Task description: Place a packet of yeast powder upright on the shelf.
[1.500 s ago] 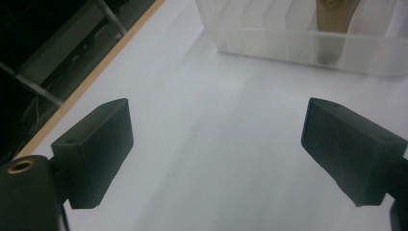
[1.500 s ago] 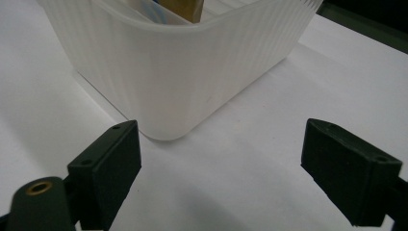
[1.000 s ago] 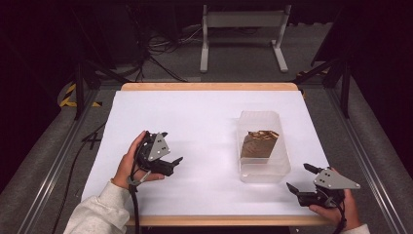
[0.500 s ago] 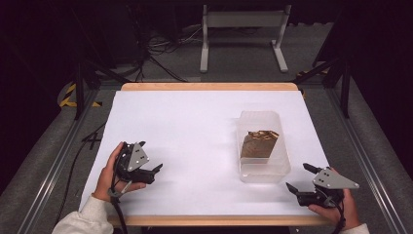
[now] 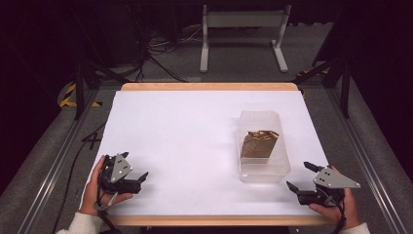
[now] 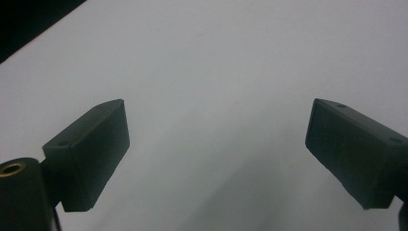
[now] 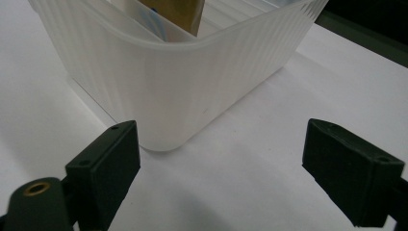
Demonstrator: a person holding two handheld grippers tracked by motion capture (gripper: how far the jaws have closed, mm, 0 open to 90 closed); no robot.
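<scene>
Because the clear bin (image 5: 263, 146), holding a brown packet (image 5: 259, 144), sits light on the white surface (image 5: 185, 141), the spread right tool (image 5: 298, 178) just beside its near corner could shove it; the spread left tool (image 5: 139, 175) lies well apart.

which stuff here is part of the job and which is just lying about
In the job:
- bin, clear plastic
- brown packet standing inside it
- right claw, open, nearest the bin
- left claw, open, over bare table

Just there:
- white table
- metal stand on the floor behind
- cables on the floor
</scene>
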